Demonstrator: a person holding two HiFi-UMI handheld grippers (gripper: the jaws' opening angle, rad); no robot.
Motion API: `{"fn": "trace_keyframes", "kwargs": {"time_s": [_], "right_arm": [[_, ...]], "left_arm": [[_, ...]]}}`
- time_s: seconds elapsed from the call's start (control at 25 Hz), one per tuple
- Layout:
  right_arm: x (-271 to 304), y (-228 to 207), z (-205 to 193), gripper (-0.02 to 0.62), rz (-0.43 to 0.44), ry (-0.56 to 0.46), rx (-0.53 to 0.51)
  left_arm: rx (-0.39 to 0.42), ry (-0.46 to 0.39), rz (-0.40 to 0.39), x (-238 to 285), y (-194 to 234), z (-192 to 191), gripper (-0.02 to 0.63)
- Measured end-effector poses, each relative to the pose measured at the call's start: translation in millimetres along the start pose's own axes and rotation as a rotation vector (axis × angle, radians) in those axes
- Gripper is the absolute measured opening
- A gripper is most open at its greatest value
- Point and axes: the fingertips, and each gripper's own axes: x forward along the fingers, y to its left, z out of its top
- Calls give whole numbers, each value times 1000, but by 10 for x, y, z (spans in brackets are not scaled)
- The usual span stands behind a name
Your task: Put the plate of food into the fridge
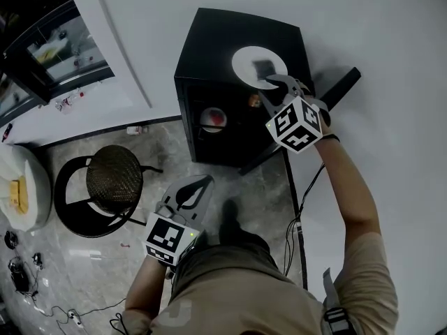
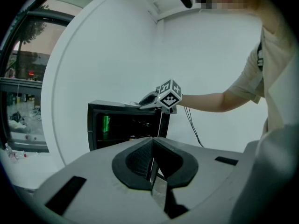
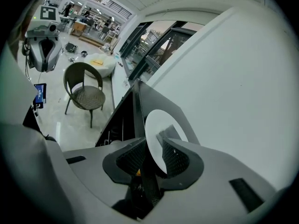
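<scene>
A white plate (image 1: 251, 63) with a dark piece of food (image 1: 263, 68) lies on top of the black mini fridge (image 1: 209, 40), whose front stands open. My right gripper (image 1: 269, 88) reaches over the fridge top and is shut on the plate's near rim. In the right gripper view the plate (image 3: 159, 125) runs edge-on between the two ribbed pads of the right gripper (image 3: 154, 155), the food (image 3: 169, 134) just beyond them. My left gripper (image 1: 194, 187) hangs low by my body, shut and empty; in its own view the left gripper (image 2: 152, 160) points level at the fridge (image 2: 121, 125).
The fridge door (image 1: 342, 86) swings out to the right. Inside are a green can (image 2: 105, 123), a bowl with something red (image 1: 213, 119) and a small orange item (image 1: 254, 100). A woven chair (image 1: 112, 180) stands left of the fridge. A cable (image 1: 297, 215) runs along the wall.
</scene>
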Motion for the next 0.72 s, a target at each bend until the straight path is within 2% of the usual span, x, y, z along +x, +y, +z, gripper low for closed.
{"fn": "trace_keyframes", "kwargs": {"time_s": [0.16,0.36,0.72], "right_arm": [[14,21,8,95,-8,15,-48],[6,24,13,80,-10,3,-33],[-49,84,49,55,-30,-10,-91]], "left_arm": [[3,-3,-3,19,-11,19,12],[3,2,-2,17,-4,-5,12],[-2,4,9,-11,23,-36,12]]}}
